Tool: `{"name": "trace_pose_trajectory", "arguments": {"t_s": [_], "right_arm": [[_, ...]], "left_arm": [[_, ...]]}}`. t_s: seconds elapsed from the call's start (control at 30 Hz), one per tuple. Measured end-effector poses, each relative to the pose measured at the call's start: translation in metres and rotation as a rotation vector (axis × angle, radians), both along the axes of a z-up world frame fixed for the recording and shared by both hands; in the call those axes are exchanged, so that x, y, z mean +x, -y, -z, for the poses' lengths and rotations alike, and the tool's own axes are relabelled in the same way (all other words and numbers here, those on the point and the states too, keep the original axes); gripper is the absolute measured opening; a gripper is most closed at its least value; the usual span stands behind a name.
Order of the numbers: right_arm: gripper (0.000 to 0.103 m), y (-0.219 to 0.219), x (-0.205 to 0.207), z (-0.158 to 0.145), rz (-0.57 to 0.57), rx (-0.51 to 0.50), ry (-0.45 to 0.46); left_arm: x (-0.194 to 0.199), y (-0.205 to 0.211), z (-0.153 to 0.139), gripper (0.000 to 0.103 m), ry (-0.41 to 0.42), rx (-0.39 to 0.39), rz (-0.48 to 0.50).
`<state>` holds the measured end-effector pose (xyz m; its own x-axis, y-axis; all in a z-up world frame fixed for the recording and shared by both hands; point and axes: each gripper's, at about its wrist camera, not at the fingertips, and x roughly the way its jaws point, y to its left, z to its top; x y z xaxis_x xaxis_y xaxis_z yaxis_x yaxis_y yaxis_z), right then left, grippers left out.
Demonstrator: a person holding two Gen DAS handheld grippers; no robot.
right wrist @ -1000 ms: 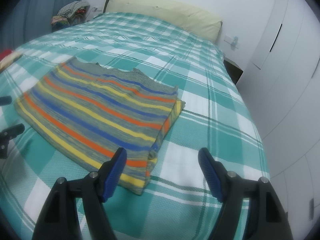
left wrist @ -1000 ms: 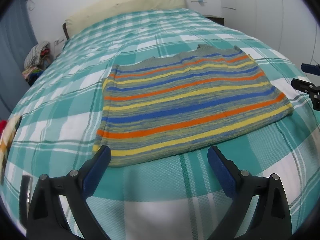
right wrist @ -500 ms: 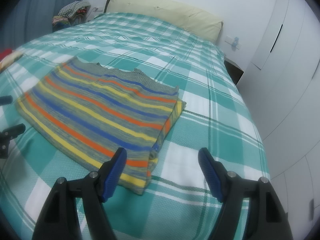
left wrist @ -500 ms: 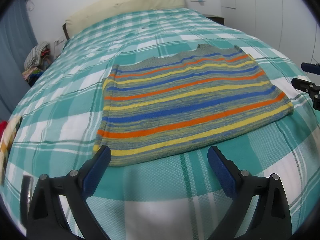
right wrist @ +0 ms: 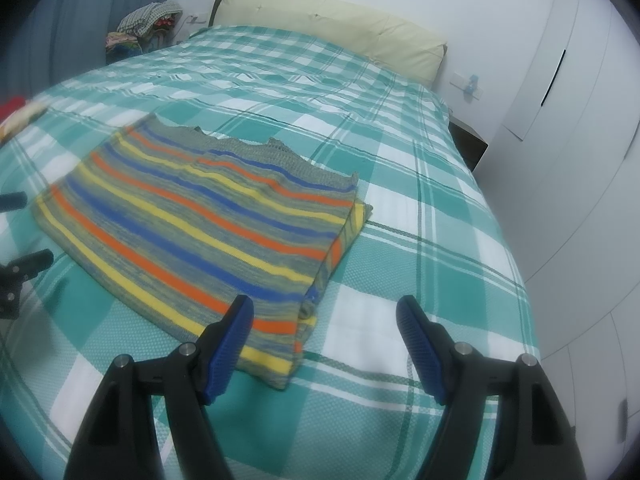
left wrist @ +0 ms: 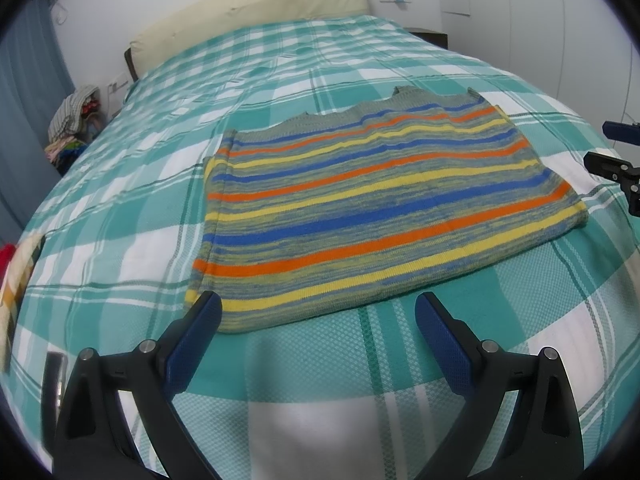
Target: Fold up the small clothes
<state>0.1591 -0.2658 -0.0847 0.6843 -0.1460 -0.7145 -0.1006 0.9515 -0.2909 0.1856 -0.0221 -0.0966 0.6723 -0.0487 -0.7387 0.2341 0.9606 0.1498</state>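
Left gripper (left wrist: 318, 312) and right gripper (right wrist: 324, 318) both spread wide, empty, poised at 6 o'clock of striped sweater (left wrist: 368, 208); lying flat on bedspread (left wrist: 304, 364), sides tucked under, presumably awaiting next fold.

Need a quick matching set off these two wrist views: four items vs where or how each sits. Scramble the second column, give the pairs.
Items:
1. striped knit top
2. pillow
3. pile of clothes
4. left tongs

Place or state:
A. off the bed, beside its head end near the curtain
B. open, nothing between the pads
C. at the head of the bed against the wall
D. lying flat on the checked bedspread, its side edges folded in

Pairs: 1-D, 2-C, 3-A, 4-B
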Motion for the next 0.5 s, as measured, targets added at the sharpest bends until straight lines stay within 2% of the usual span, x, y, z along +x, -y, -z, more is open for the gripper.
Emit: {"name": "trace_pose_trajectory", "arguments": {"t_s": [0.5], "right_arm": [[0.073,-0.0031,0.0003,0.0007,-0.003,-0.004,-0.003]], "left_arm": [[-0.0014,0.0003,-0.0002,0.098,0.004,0.007,0.007]]}}
